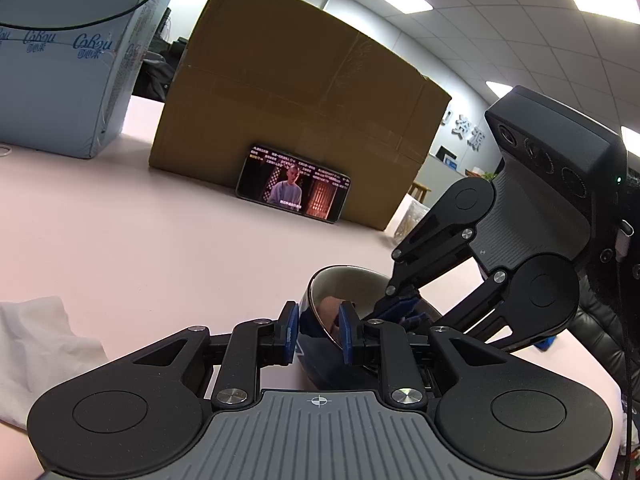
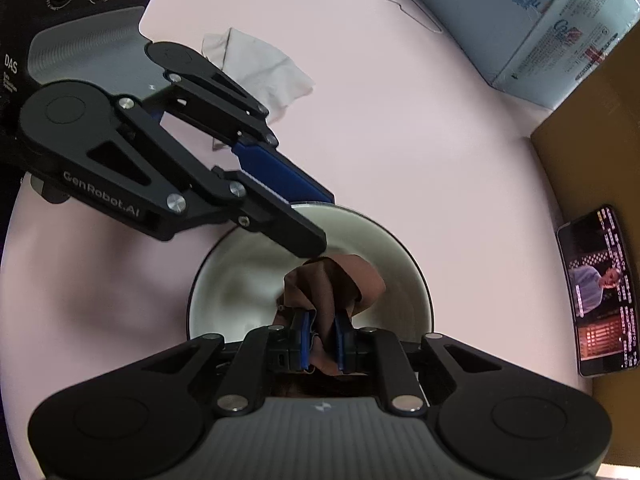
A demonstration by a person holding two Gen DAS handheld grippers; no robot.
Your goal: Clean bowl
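One bowl [image 2: 256, 280], one brown cloth [image 2: 332, 280], two grippers, and both are busy at the same spot. The bowl sits on the pink tabletop [image 2: 440, 160] toward the near edge, tipped up on its side in the left wrist view: dark and glossy outside, pale cream inside, with a thin dark rim. The left gripper [image 1: 318, 330] has its blue pads clamped on that rim, one pad outside the wall and one inside, so it is gripping the bowl. The right gripper [image 2: 323, 340] points steeply down into the bowl with its jaws pinched tight on the brown cloth, which bunches up out of the pads and lies against the inside of the bowl.

Round the table now: one crumpled white tissue [image 2: 260, 72] lies on the tabletop beyond the left gripper, apart from the bowl. One big cardboard box [image 1: 296, 104] stands toward the far edge, and one phone [image 1: 292, 184] leans on its long side against the box's front (screen lit, a video playing). One large plastic-wrapped pack [image 1: 60, 80] with blue lettering stands just beside the box, to its left in the left wrist view. A thin white cable [image 2: 400, 4] trails across the tabletop near that pack.
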